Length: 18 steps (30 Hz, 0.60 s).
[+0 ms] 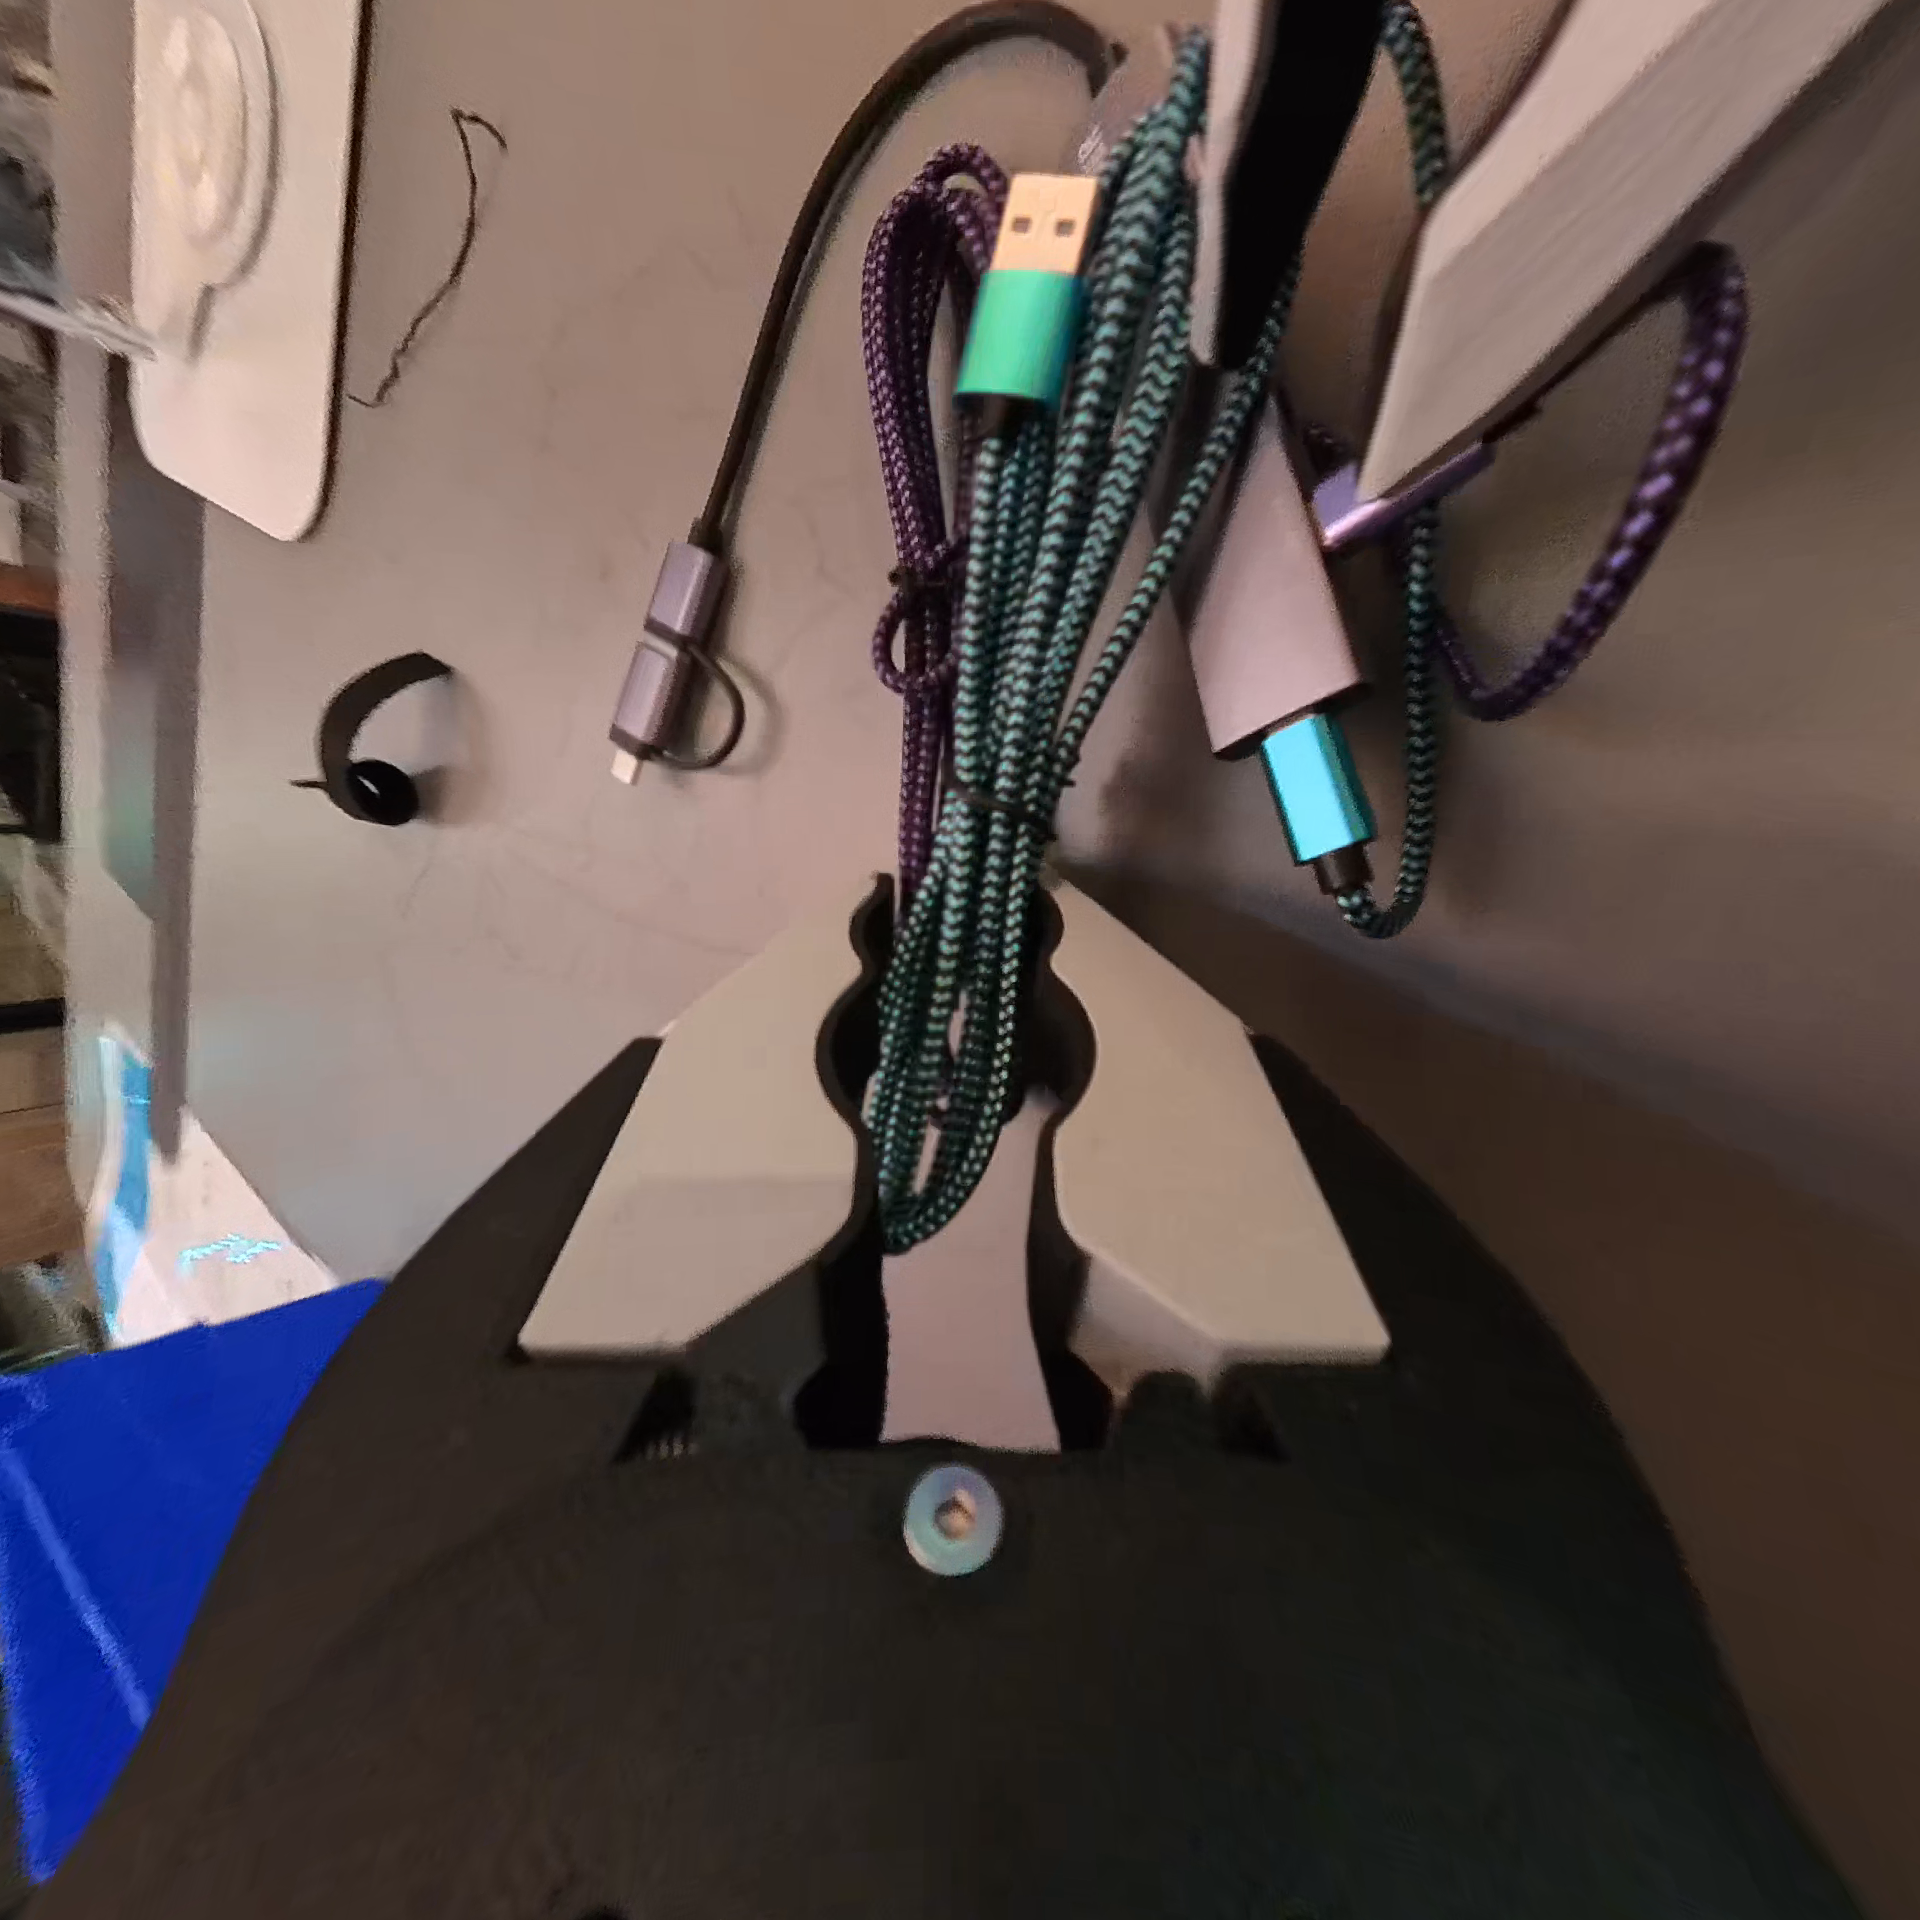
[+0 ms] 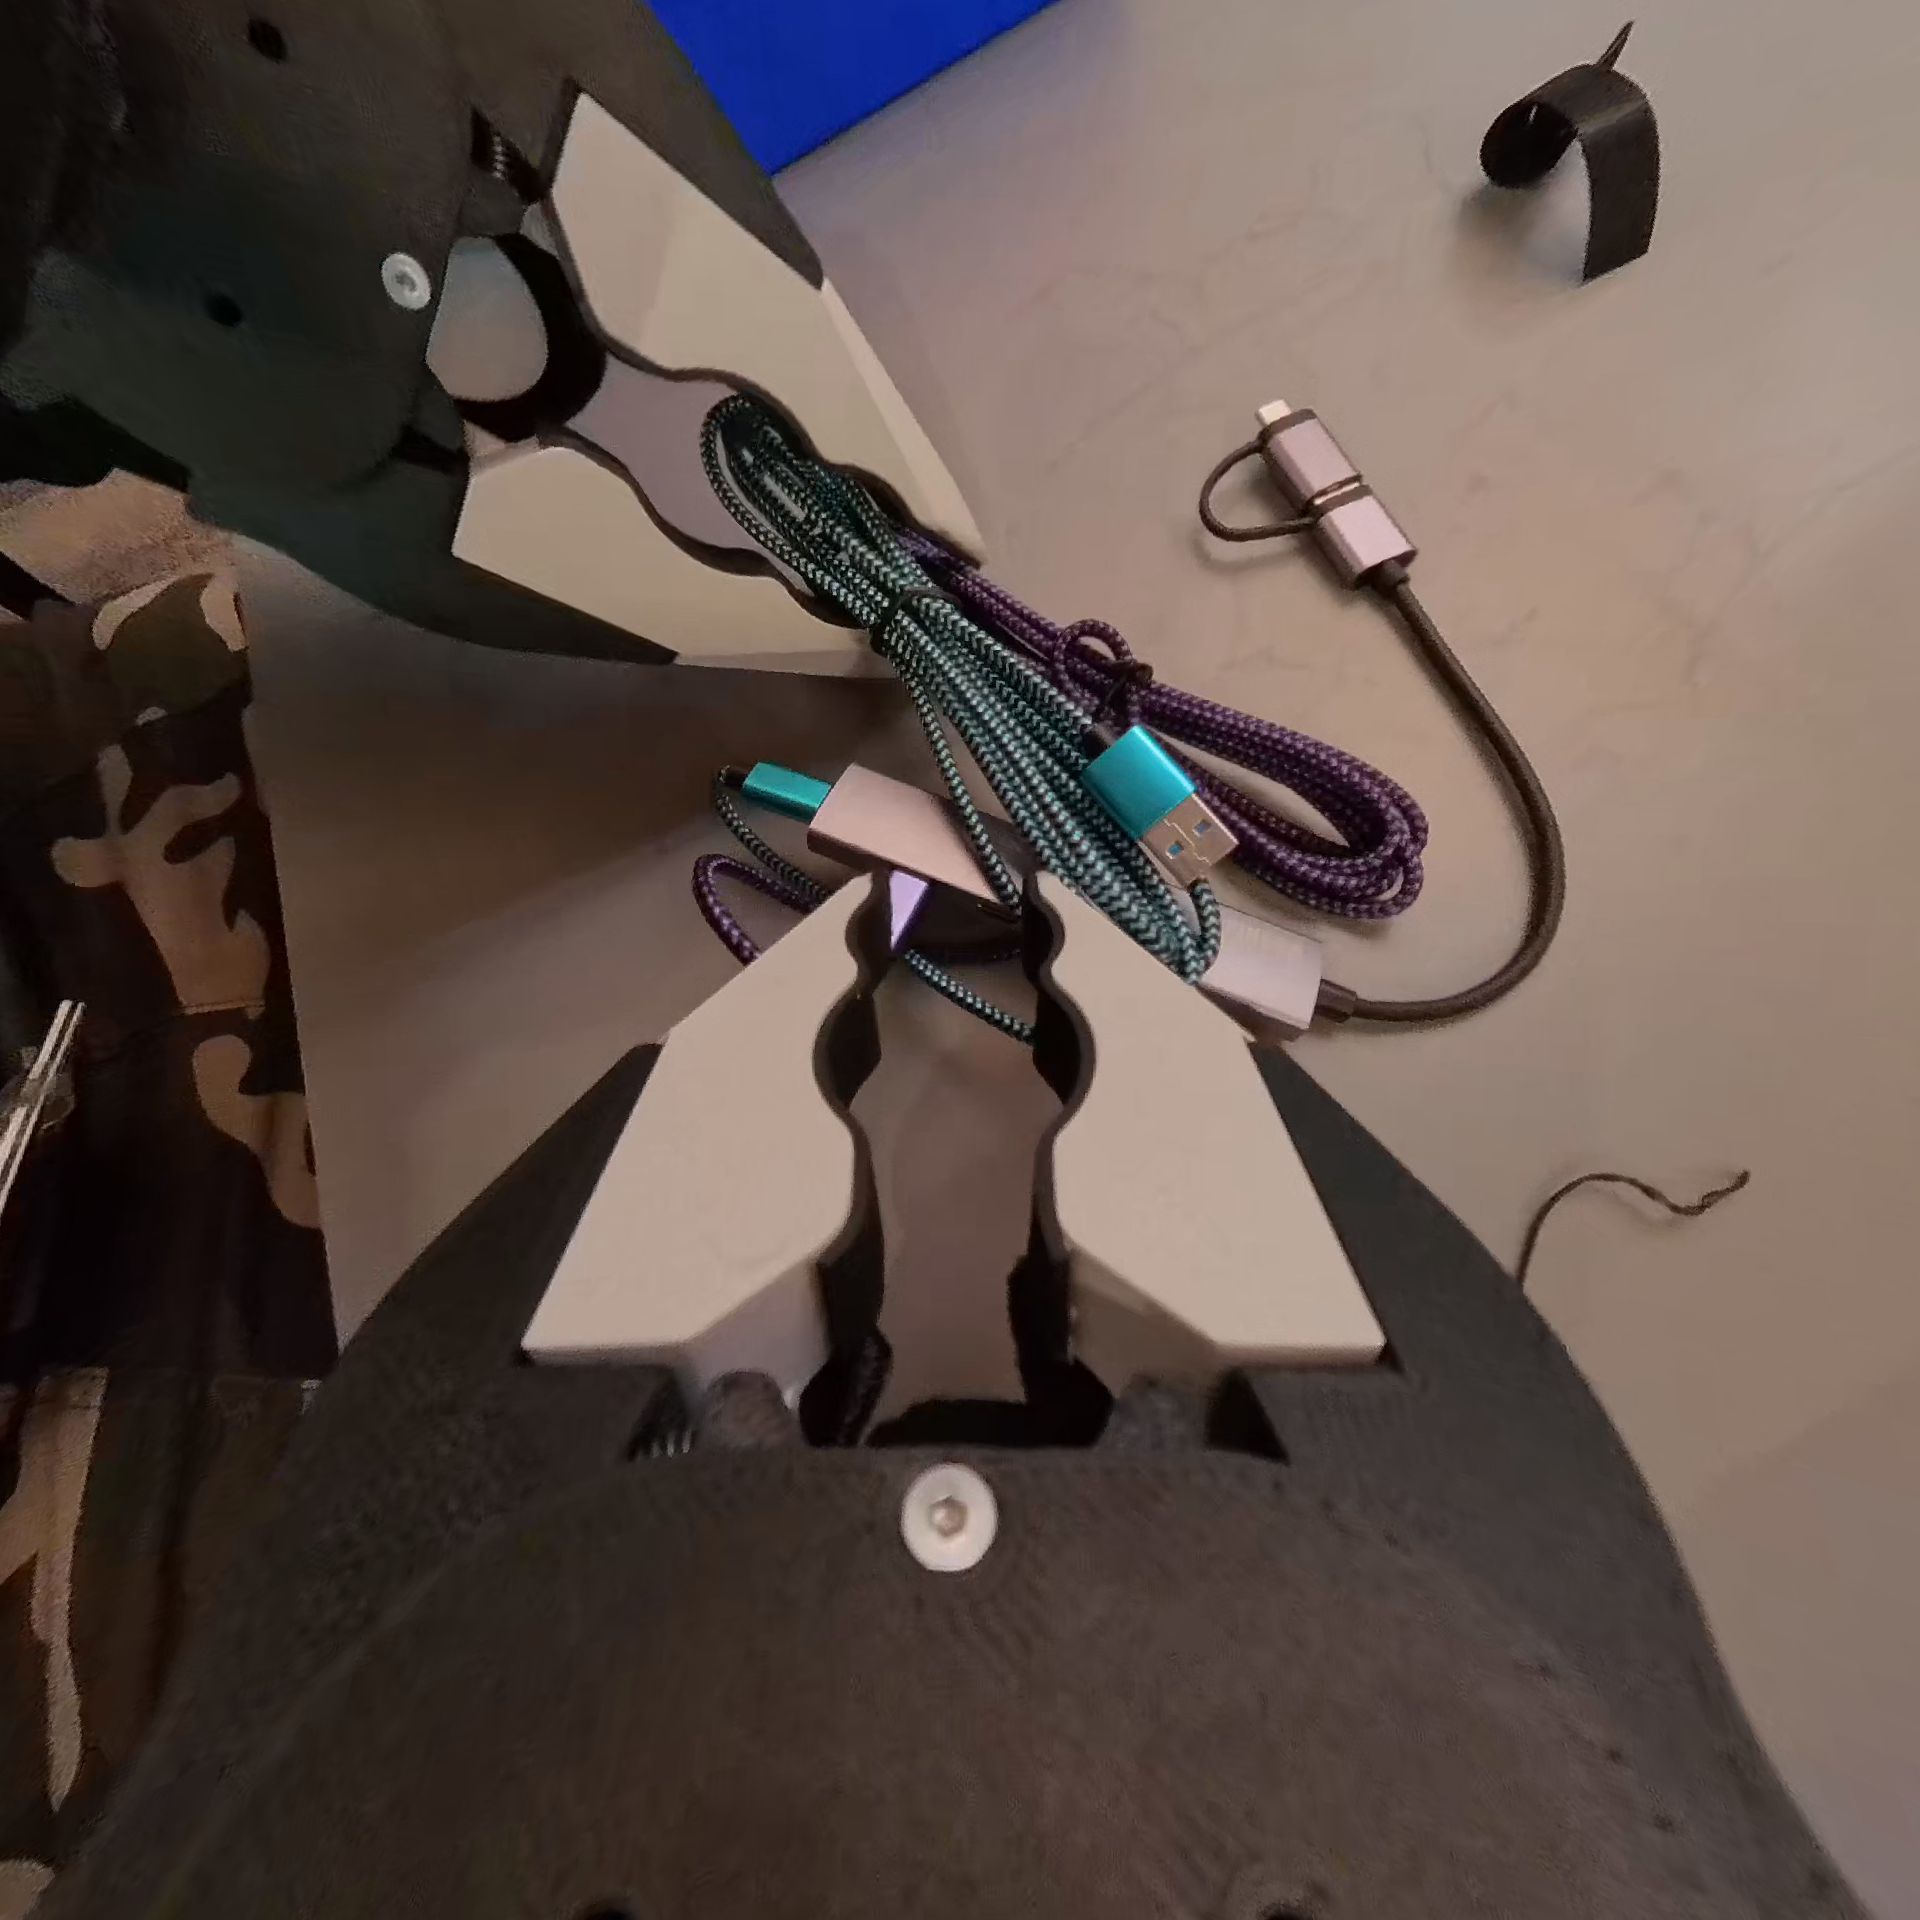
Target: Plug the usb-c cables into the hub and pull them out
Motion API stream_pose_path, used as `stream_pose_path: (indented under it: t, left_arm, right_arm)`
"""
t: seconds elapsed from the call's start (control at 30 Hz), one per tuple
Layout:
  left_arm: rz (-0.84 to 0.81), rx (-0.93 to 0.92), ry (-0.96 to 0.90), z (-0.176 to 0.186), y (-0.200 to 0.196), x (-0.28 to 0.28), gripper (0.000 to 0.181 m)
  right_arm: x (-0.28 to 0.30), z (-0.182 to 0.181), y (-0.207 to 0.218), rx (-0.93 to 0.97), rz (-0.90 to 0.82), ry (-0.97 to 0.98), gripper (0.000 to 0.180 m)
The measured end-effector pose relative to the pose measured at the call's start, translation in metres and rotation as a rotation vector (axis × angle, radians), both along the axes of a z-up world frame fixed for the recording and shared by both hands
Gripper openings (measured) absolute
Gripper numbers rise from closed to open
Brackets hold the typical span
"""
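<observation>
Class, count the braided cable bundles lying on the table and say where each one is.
2. The teal cable bundle lies between the fingers of the left tool; the purple cable bundle lies beside it, toward the black hub lead. Others may be hidden beneath.

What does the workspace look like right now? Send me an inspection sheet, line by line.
Surface: grey table, faint scuffs, no spills.
Job's things: grey hub lies by the right gripper's tips; teal plug sits in its end, purple plug at its side.
Clutter: black strap loop, a loose thread.
Grippers: left gripper is closed on the teal cable bundle; right gripper has its jaws around the purple plug, grip unclear.
Cables: purple cable coil beside the teal one; teal USB-A plug free; black hub lead with grey adapter unplugged.
Surroundings: blue bin, pale board, a person's camouflage clothing.
</observation>
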State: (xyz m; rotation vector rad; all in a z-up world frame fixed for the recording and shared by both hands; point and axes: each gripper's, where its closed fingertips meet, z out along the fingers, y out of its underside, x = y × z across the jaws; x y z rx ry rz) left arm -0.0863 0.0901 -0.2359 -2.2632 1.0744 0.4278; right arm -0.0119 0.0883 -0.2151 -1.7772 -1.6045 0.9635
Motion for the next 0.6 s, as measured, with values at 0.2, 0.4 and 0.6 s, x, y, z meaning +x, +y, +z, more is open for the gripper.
stream_pose_path:
  t: [0.2,0.4,0.6]
  left_arm:
    - [0.022,-0.056,-0.121,0.004,-0.008,0.002,0.044]
    - [-0.013,-0.063,-0.230,0.021,-0.021,0.006,0.041]
    - [-0.043,-0.068,-0.156,0.007,-0.020,0.003,0.023]
  right_arm:
    - [0.007,0.008,-0.004,0.055,-0.010,-0.002,0.018]
    - [0.010,0.001,-0.007,0.025,-0.012,0.004,0.021]
    - [0.006,0.009,-0.007,0.046,-0.006,0.038,0.023]
